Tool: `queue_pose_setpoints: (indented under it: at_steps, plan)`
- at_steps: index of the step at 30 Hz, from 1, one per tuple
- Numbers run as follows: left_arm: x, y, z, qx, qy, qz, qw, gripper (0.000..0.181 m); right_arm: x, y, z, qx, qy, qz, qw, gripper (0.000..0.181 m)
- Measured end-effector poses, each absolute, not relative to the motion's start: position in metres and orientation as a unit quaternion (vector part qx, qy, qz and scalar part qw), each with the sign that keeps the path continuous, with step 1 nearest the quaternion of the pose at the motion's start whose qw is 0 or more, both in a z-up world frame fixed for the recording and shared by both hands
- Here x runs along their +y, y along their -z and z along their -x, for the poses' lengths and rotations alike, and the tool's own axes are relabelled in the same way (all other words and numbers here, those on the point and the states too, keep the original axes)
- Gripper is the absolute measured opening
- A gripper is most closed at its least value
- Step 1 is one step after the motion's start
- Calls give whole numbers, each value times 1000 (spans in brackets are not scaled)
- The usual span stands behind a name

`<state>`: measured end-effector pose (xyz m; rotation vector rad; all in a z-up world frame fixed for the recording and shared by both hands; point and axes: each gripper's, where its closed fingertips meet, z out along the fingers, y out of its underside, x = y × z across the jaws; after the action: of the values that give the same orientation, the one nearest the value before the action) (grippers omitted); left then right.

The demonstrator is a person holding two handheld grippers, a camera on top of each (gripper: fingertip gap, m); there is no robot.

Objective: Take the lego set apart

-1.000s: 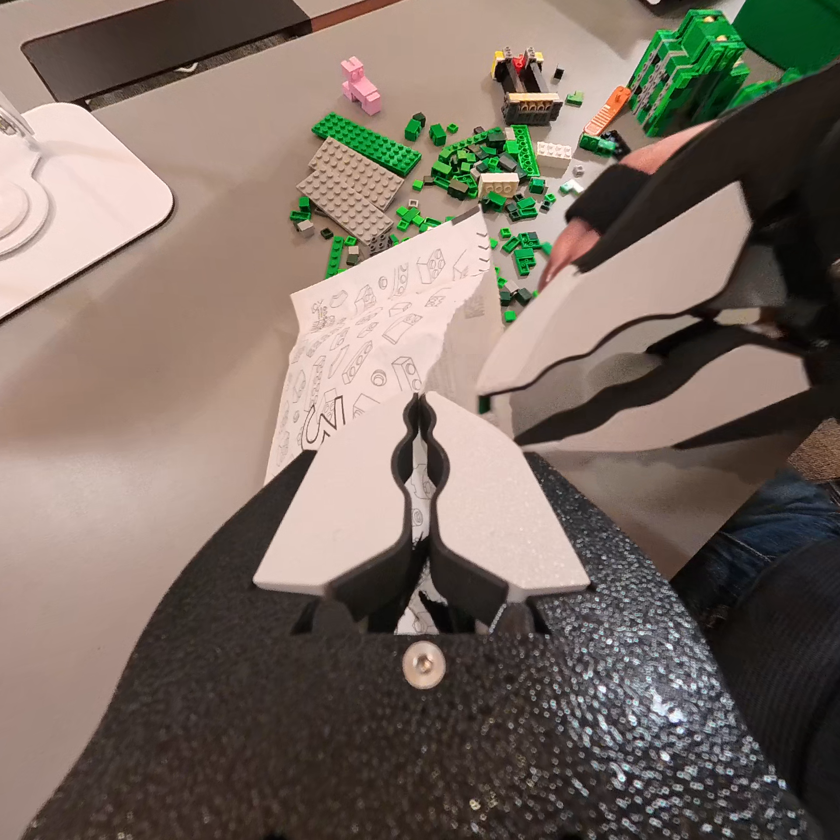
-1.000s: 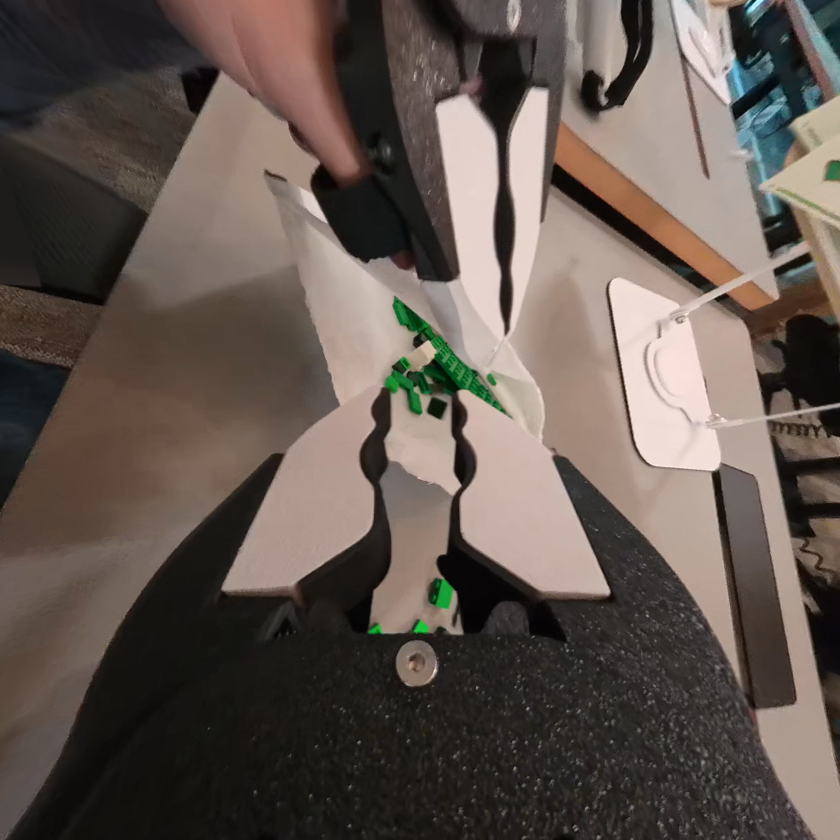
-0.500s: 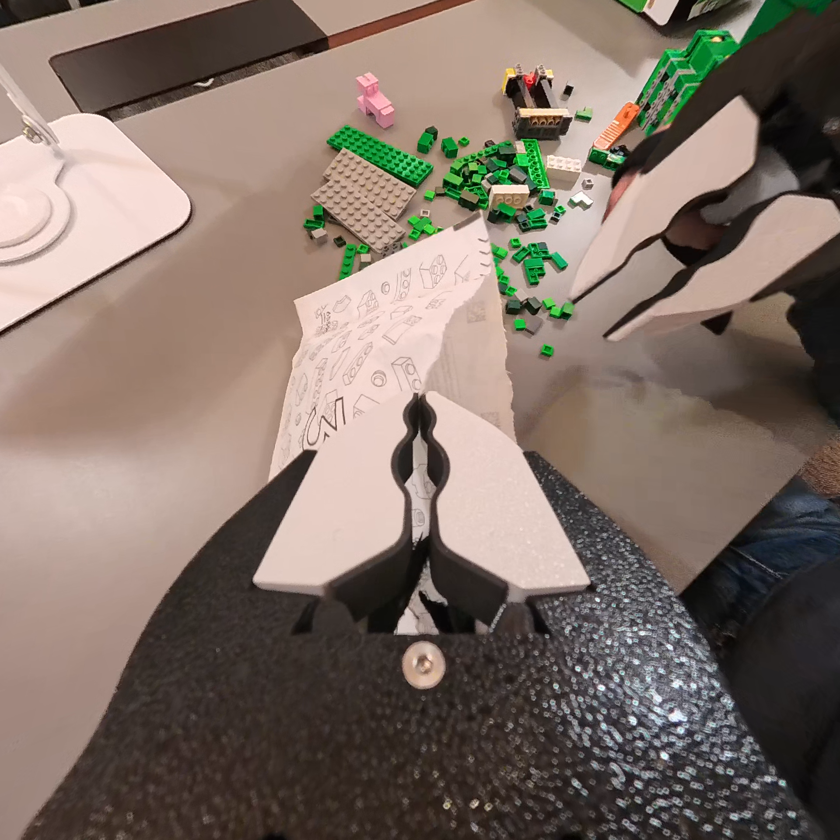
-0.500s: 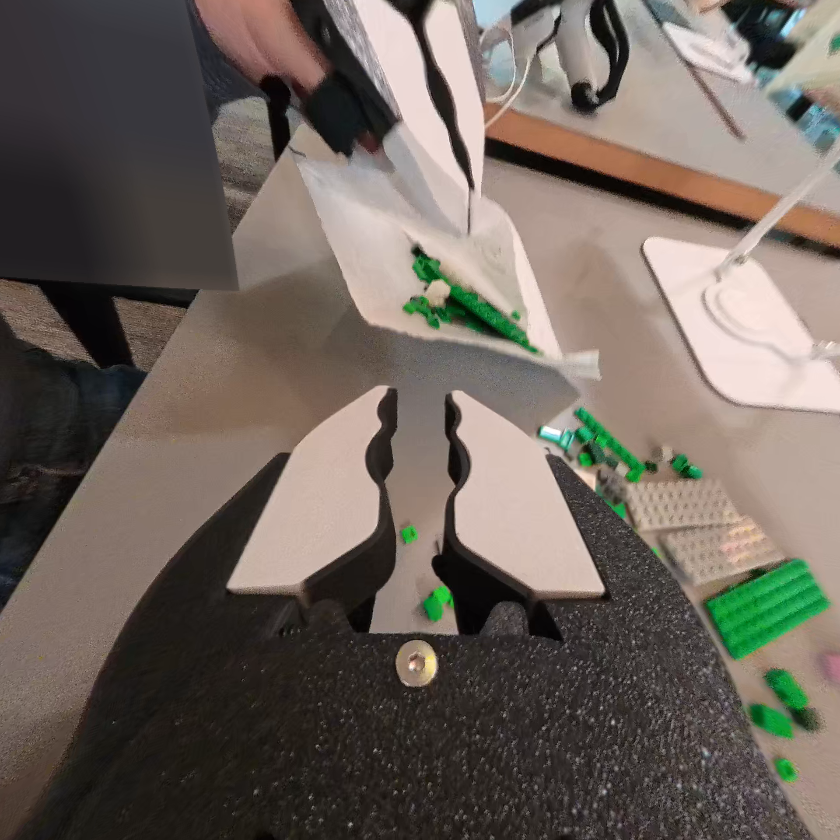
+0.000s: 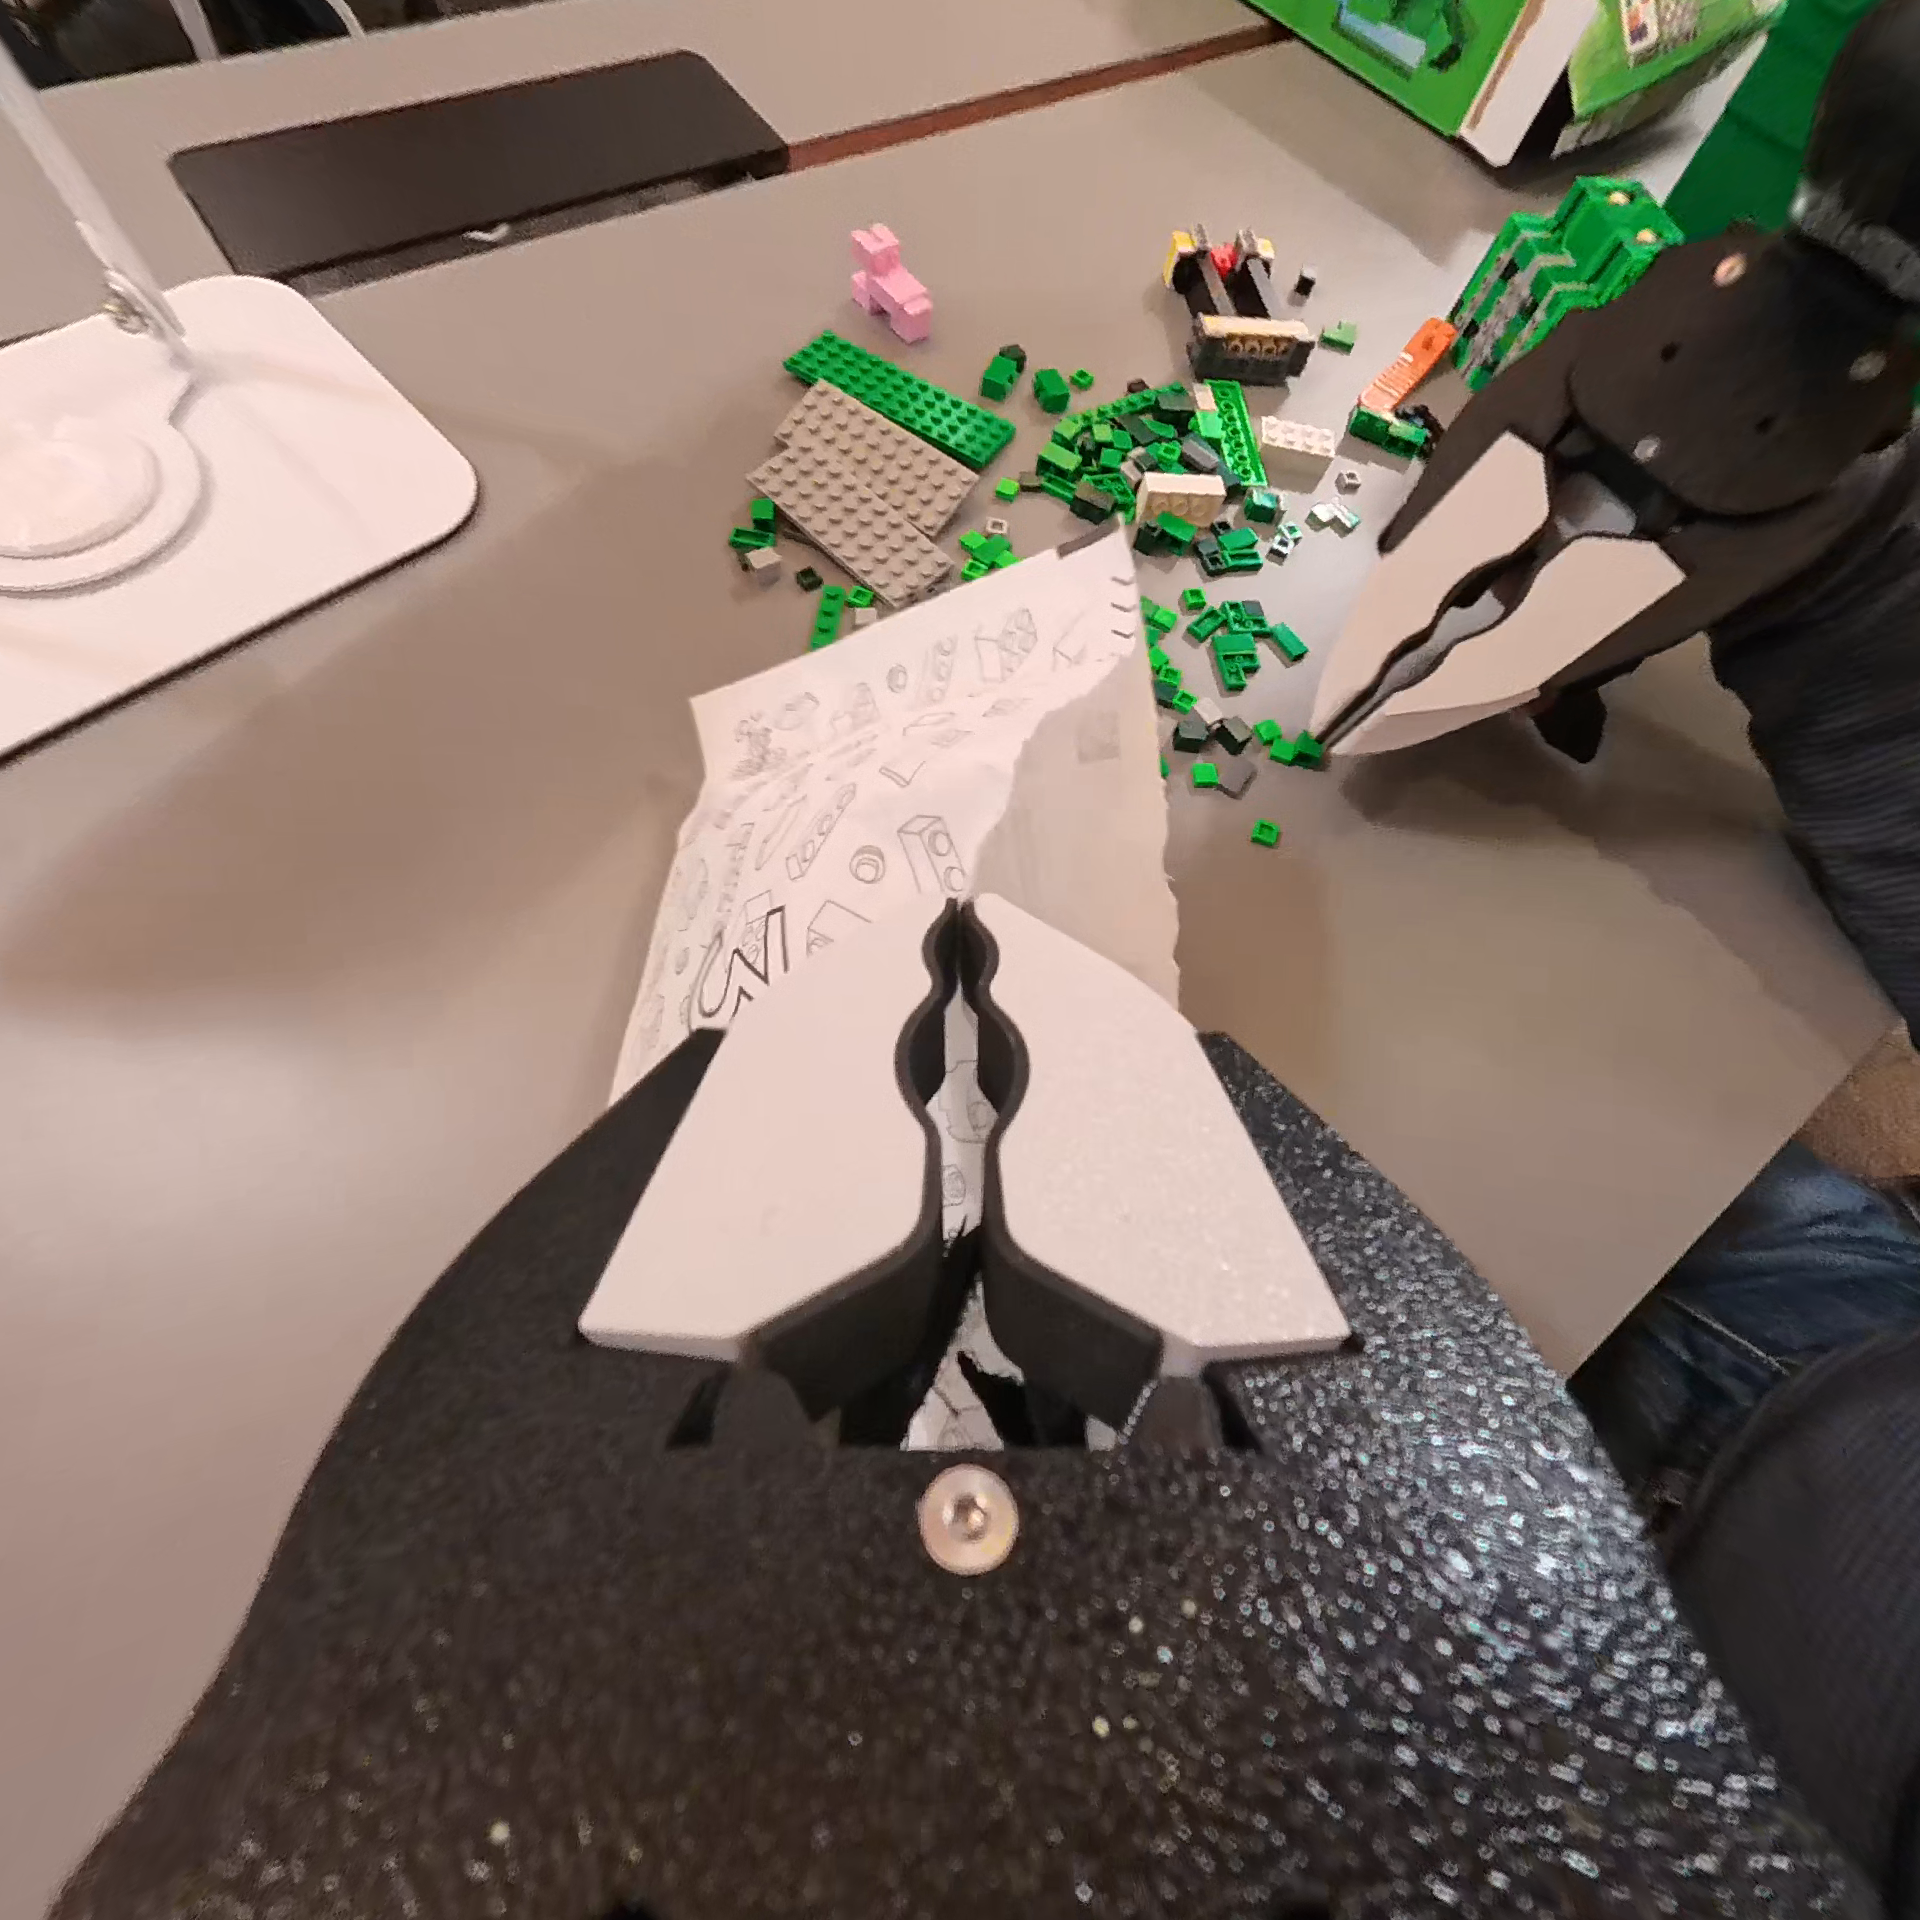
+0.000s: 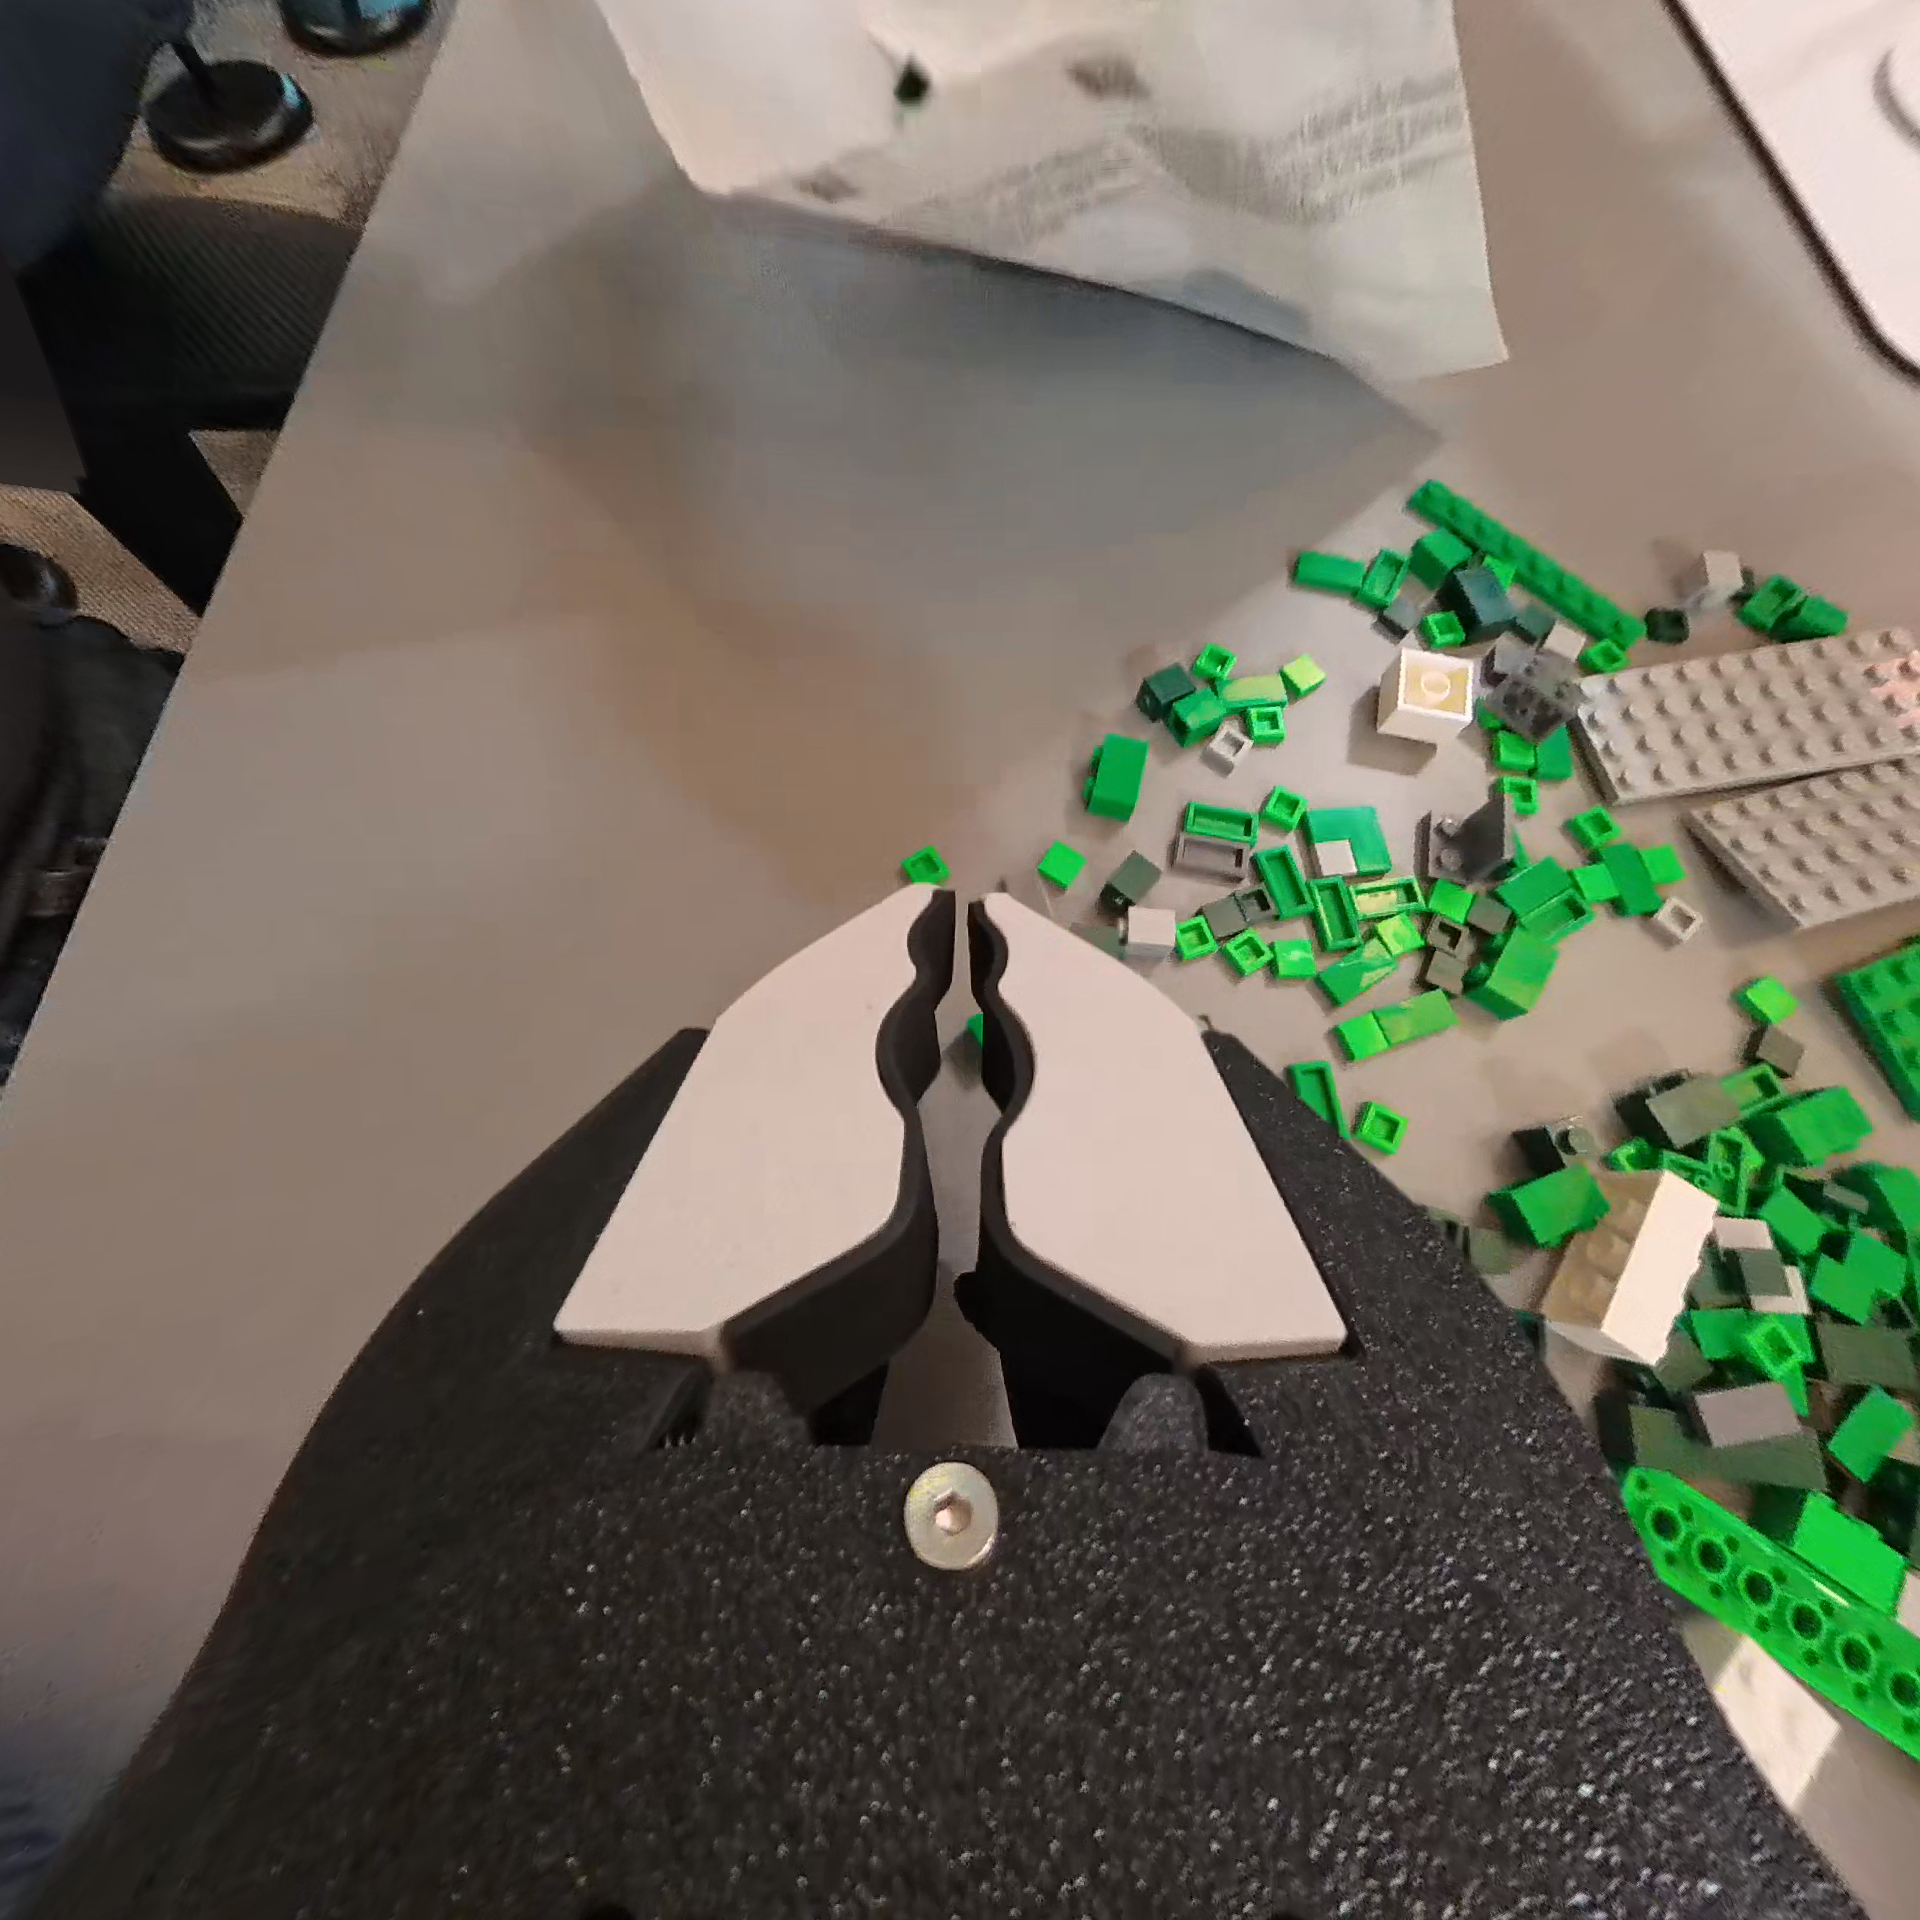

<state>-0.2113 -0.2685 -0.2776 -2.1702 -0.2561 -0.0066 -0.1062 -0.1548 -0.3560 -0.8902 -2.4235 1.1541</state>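
My left gripper (image 5: 961,914) is shut on a torn white paper bag (image 5: 914,769) printed with brick drawings and holds it above the grey table. The bag also shows at the top of the right wrist view (image 6: 1091,156). My right gripper (image 6: 961,902) is shut, with only a hairline gap, its tips down at the near edge of a scatter of small green and grey lego pieces (image 6: 1351,904). I cannot tell whether it pinches a piece. It shows in the left wrist view (image 5: 1330,732) beside the pile (image 5: 1143,468). A green built model (image 5: 1548,281) stands at the far right.
Grey plates (image 5: 862,478), a long green plate (image 5: 894,395), a pink pig figure (image 5: 888,286), a small black build (image 5: 1236,301) and an orange separator (image 5: 1408,379) lie beyond the pile. A white lamp base (image 5: 208,457) sits left. The table edge and a person's legs (image 5: 1766,1247) are at right. The tips of one gripper are about 20 cm away from the tips of the other.
The right gripper let go of the bag, swung away to the right and down to the loose pieces, and closed. The left gripper still holds the bag.
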Motion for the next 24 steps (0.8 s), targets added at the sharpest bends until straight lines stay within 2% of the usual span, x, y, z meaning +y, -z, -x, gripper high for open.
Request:
queue_pose_setpoints:
  at_steps: [7,15,24]
  plan:
    - [-285,264,223,-144,69,850,502,0,-161,362,105,-857,-391,305,144,6]
    - [-289,266,228,-151,65,850,500,0,-168,368,107,-860,-387,303,135,20]
    - [-281,270,219,-133,76,858,491,0,-172,382,111,-878,-346,301,135,19]
